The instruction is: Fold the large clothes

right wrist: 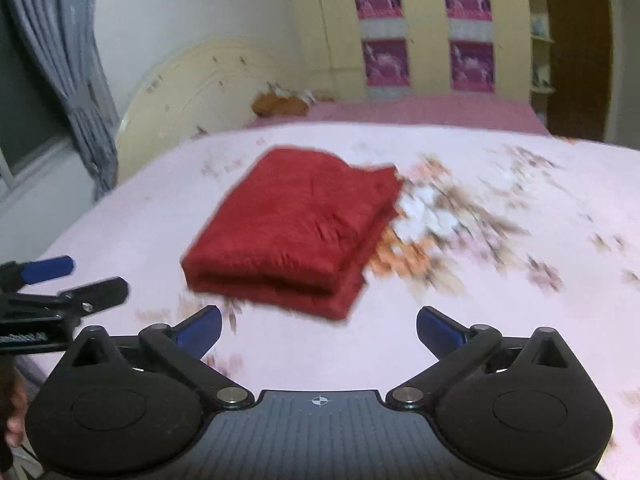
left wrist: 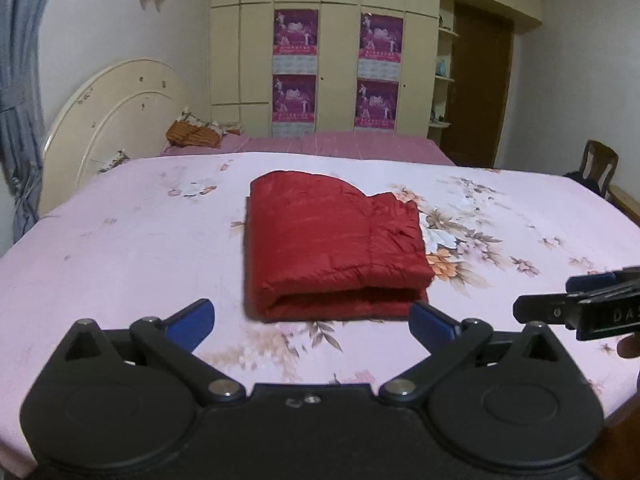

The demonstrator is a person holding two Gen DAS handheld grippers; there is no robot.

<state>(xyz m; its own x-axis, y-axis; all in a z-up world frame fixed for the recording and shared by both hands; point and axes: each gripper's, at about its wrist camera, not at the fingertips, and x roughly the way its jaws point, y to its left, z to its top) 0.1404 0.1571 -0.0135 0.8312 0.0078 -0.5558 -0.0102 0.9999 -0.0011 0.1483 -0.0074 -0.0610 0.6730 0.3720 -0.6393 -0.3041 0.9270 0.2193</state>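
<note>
So the red padded jacket [left wrist: 336, 244] is basically done as far as we can tell. It's sitting as a compact, squarish bundle out in the middle of the bed [left wrist: 120, 248], well away from every edge, lying partly over the big flower print on the pink sheet. The folded edge faces us and we can see two thick layers stacked there, with the elastic-looking hem running along the right side. It looks pretty tidy, no sleeves hanging out anywhere that we can see, though the far side of the bundle is hidden from both cameras.

We've got nothing in either tool right now. The left gripper [left wrist: 312, 322] has its blue pads spread wide apart with only bare sheet between them, sitting just short of the near edge of the bundle. Same deal for the right gripper [right wrist: 319, 330]: jaws wide, nothing pinched, hovering near the bed's front edge and off to the right of the jacket. Each one peeks into the other's camera from the side. The right wrist view is smeared, so fine detail there is a guess.

Our read: the folding itself is finished, and what's left is maybe a bit of patting flat or squaring up, if anything.

Further out there's the cream headboard [left wrist: 116, 120] at the far left corner, and wardrobes [left wrist: 320, 48] behind.
</note>
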